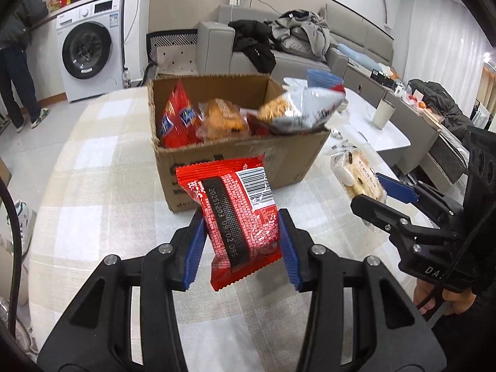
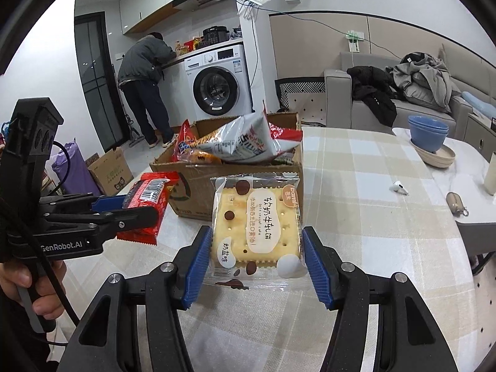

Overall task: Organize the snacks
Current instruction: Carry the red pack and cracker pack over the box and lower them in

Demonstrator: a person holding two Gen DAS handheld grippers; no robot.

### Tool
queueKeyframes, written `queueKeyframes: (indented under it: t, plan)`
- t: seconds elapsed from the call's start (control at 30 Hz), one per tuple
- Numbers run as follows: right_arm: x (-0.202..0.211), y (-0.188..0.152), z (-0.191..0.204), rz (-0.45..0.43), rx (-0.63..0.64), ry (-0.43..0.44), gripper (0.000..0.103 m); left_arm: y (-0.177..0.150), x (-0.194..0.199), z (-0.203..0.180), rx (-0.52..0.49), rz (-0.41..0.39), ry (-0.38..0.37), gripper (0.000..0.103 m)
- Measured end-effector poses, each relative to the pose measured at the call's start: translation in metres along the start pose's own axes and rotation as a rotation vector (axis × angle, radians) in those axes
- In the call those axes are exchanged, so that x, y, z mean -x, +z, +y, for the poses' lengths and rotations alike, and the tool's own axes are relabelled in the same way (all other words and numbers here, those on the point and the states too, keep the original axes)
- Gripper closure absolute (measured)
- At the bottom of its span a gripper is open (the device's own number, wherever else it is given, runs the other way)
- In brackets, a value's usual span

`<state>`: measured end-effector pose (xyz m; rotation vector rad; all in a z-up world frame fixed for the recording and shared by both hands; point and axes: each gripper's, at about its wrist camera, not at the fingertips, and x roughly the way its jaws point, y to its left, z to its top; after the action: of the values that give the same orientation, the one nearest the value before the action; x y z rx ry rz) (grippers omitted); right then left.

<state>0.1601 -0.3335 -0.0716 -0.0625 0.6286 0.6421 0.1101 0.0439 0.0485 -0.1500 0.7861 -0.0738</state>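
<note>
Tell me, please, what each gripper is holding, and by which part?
Left gripper: red snack packet, pinched across its lower side edges. Right gripper: clear-wrapped cracker sandwich, clamped at its two side edges.

Straight ahead of both tongs the open brown cardboard box (image 1: pixel 238 161) blocks the way at table level, its mouth crowded by a silver crinkled snack bag (image 1: pixel 305 110) lying across the rim. Bare checked cloth of the table (image 2: pixel 365 204) lies free to the right of the right tongs (image 2: pixel 254 266).
</note>
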Motion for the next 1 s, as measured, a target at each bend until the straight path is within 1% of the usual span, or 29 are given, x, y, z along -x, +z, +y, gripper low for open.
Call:
queueKeyframes:
  t: [0.13, 0.3, 0.5, 0.8, 1.0]
  plan:
    - [0.001, 0.006, 0.000, -0.007, 0.007, -0.002, 0.044, 0.006, 0.016, 0.003, 0.011, -0.027, 0.007, 0.062]
    - [-0.001, 0.012, 0.000, -0.017, 0.003, -0.002, 0.044, 0.014, 0.027, 0.010, 0.018, -0.042, 0.018, 0.062]
    - [-0.009, 0.021, 0.002, -0.023, 0.014, -0.005, 0.044, 0.025, 0.024, 0.017, 0.027, -0.057, 0.024, 0.062]
    - [-0.026, 0.050, 0.008, -0.049, 0.044, -0.002, 0.044, 0.049, 0.015, 0.016, 0.016, -0.084, 0.033, 0.062]
    - [-0.043, 0.067, 0.007, -0.050, 0.048, 0.003, 0.044, 0.065, 0.008, 0.018, 0.004, -0.090, 0.033, 0.062]
